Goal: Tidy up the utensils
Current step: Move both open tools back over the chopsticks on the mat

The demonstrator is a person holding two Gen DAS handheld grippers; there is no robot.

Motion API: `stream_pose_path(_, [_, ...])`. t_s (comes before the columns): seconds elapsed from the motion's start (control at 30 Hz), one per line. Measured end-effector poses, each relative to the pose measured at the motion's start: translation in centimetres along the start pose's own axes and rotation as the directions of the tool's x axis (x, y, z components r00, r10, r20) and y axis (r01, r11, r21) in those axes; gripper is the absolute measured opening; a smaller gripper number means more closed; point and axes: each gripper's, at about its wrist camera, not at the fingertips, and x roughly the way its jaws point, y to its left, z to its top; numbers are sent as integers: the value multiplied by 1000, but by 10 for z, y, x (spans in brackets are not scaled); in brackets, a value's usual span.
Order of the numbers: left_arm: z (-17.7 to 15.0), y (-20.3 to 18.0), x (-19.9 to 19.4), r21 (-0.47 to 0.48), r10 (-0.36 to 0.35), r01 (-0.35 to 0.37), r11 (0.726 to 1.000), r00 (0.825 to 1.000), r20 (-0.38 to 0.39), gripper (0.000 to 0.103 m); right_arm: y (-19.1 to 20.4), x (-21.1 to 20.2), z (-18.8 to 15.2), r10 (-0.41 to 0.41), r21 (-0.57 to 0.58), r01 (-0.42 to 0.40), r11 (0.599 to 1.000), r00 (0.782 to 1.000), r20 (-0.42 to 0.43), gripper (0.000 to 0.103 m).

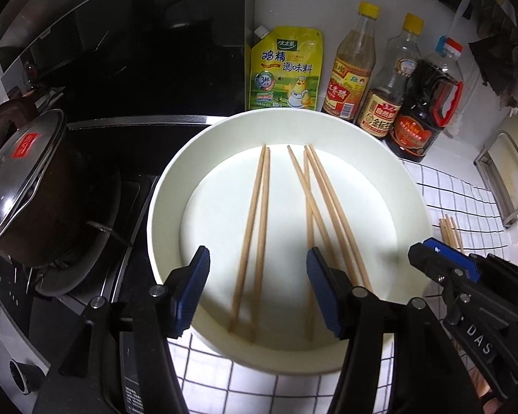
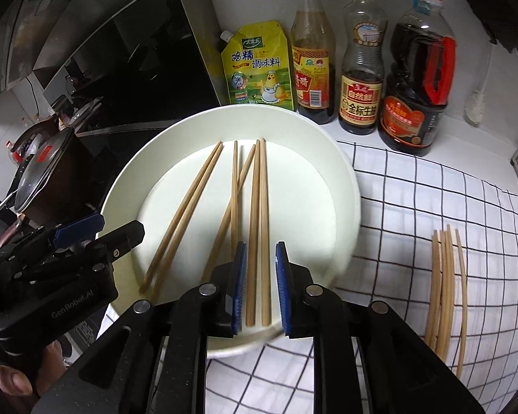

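Here, your two grippers hang over the dish, both angled down at it.
Dish: the round white shallow bowl (image 1: pixel 390 186) sits on the white cloth with a black grid (image 2: pixel 431 207), beside the black stove.
Chopsticks in dish: six light wooden chopsticks (image 1: pixel 259 214) lie flat on the bowl's floor, a pair to the left, four to the right, two of those crossing.
Left gripper: your left gripper (image 1: pixel 257 289), black with blue ribbed pads, has its jaws set fairly wide apart; they grip nothing.
Left fingers and sticks: the left pair of chopsticks runs lengthwise through the gap, lying on the bowl below, clear of both pads; the right finger (image 1: pixel 323 293) overlaps the crossed sticks in view.
Right gripper: your right gripper (image 2: pixel 260 289) has its jaws narrowly parted, holding nothing.
Right fingers and sticks: the right-most pair (image 2: pixel 260 227) lies in the gap between the pads, resting on the bowl; small gaps show on either side.
Loose sticks: another bundle of wooden chopsticks (image 2: pixel 447 296) lies on the cloth, well apart from the bowl on its right.
Behind: a yellow seasoning pouch (image 2: pixel 257 65) and three sauce bottles (image 2: pixel 362 69) stand along the wall.
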Motion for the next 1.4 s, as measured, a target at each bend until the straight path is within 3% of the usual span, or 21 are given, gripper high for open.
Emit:
stream_pose_path(0.6, [-32,-58,-30,11,-13,13,1000,1000,14,63,-46,-50,-37,-26,15,25,1000,999,28,25])
stream_pose_path(1.13, [-53,-146,-35,87,-84,84,993,996,-8,71,-139,-93,-91,-159,85,157,984,987,18,29])
stream_pose_path(1.4, [-61,-183,-21,129,-114,117,985,993,-36,75,-178,-90,-110,-197,105,199,974,980,-29,33])
